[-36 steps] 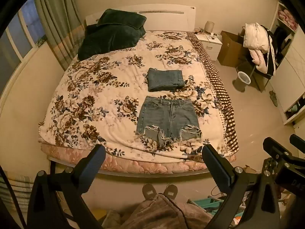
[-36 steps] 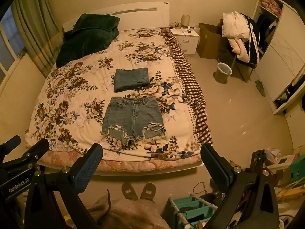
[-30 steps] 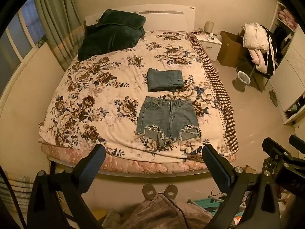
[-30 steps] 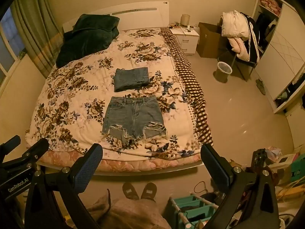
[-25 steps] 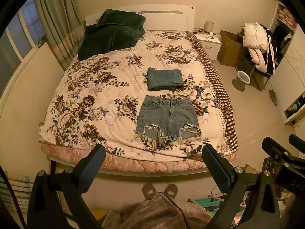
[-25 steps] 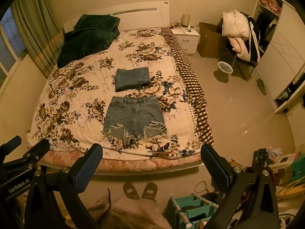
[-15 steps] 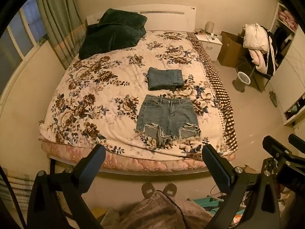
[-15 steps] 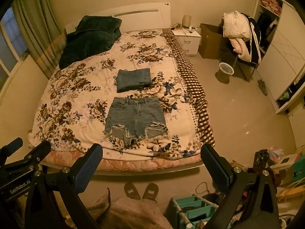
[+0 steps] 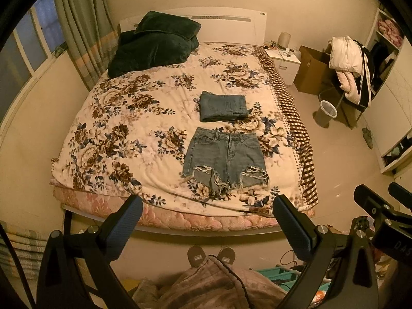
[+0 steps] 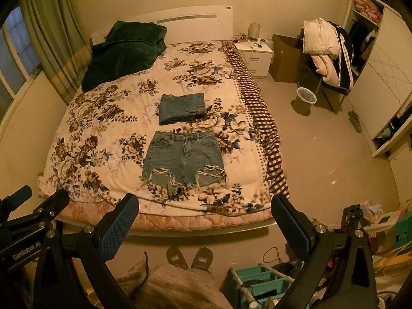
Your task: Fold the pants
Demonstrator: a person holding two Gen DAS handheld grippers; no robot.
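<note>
A pair of frayed denim shorts (image 9: 224,159) (image 10: 183,159) lies spread flat near the foot of the floral bed (image 9: 123,134) (image 10: 90,139), waistband toward the headboard. A folded denim garment (image 9: 222,106) (image 10: 182,108) lies just beyond it. My left gripper (image 9: 209,219) is open and empty, held high above the floor before the foot of the bed. My right gripper (image 10: 204,219) is open and empty beside it, at the same height. Both are well short of the shorts.
Dark green bedding (image 9: 154,49) is piled at the headboard. A nightstand (image 10: 257,54), cardboard box (image 10: 288,59), wastebasket (image 10: 305,100), and a chair draped with clothes (image 10: 327,49) stand right of the bed. A teal rack (image 10: 260,280) and the person's feet (image 10: 189,256) are below.
Both grippers have drifted slightly up and back; the bed sits a little lower and farther in view. The jaws stay open and the shorts have not moved.
</note>
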